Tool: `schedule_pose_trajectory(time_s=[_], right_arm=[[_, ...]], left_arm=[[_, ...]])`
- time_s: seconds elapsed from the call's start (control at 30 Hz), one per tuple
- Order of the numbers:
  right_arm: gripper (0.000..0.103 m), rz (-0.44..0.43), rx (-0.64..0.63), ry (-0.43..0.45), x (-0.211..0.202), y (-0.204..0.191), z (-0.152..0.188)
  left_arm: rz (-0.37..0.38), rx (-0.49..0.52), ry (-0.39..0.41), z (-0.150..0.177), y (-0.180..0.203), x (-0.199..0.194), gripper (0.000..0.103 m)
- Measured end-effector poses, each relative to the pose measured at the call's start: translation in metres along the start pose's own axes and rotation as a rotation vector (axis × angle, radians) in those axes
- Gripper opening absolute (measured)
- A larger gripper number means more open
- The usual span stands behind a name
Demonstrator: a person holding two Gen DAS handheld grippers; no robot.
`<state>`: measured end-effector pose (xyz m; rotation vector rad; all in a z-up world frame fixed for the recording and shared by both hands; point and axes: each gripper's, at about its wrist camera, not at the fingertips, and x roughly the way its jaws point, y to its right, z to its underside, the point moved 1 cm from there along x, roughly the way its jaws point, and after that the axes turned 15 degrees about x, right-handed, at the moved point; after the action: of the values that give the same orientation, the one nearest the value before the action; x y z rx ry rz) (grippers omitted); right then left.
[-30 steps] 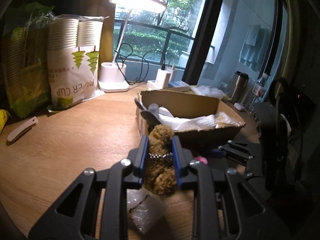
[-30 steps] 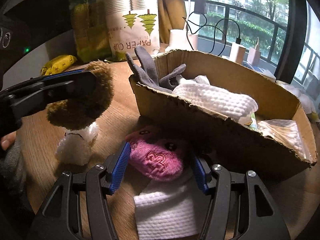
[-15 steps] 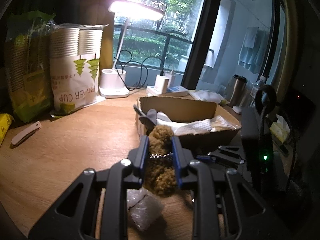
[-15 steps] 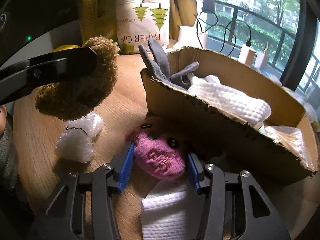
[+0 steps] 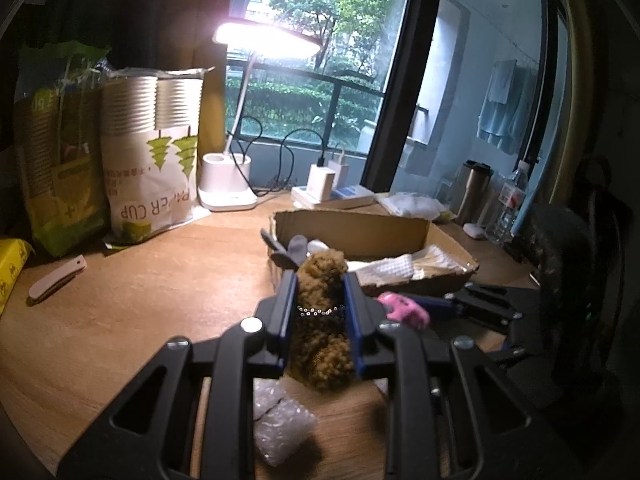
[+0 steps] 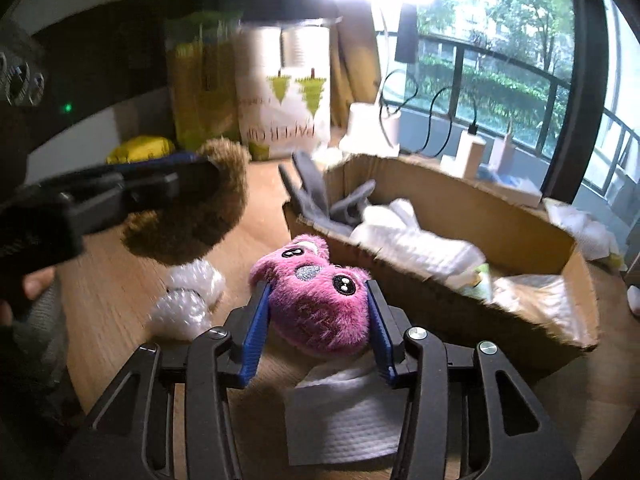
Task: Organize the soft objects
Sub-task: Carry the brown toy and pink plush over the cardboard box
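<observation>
My left gripper (image 5: 320, 312) is shut on a brown curly plush toy (image 5: 322, 340) and holds it above the wooden desk, short of the cardboard box (image 5: 360, 228). That toy also shows in the right wrist view (image 6: 192, 220). My right gripper (image 6: 318, 320) is shut on a pink plush toy (image 6: 316, 308) and holds it lifted beside the box (image 6: 440, 304). The pink toy also shows in the left wrist view (image 5: 402, 310). The box holds a grey glove (image 6: 320, 196), white cloths (image 6: 416, 240) and a clear bag (image 6: 540, 296).
A wad of bubble wrap (image 6: 188, 300) lies on the desk under the brown toy. A folded white towel (image 6: 344, 420) lies under my right gripper. Paper cup bags (image 5: 152, 160), a lamp base (image 5: 226, 184) and chargers (image 5: 324, 184) stand at the back.
My right gripper closed on the pink toy and lifted it off the desk. My left gripper rose with the brown toy still in it.
</observation>
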<state>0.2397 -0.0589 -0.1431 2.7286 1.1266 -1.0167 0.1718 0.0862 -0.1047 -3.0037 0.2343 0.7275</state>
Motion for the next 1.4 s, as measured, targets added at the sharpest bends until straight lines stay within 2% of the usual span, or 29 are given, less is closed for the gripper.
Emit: schedule_pose_trajectory(time_s=[0.53, 1.1, 1.4], right_arm=[[0.049, 0.012, 0.072, 0.150, -0.047, 0.036, -0.016], [0.049, 0.053, 0.112, 0.207, -0.055, 0.080, -0.033], [0.049, 0.077, 0.119, 0.205, -0.050, 0.092, -0.042]], left_arm=[[0.022, 0.051, 0.034, -0.026, 0.021, 0.014, 0.024], [0.036, 0.063, 0.078, -0.052, 0.032, 0.042, 0.024], [0.032, 0.086, 0.081, -0.063, 0.037, 0.059, 0.024]])
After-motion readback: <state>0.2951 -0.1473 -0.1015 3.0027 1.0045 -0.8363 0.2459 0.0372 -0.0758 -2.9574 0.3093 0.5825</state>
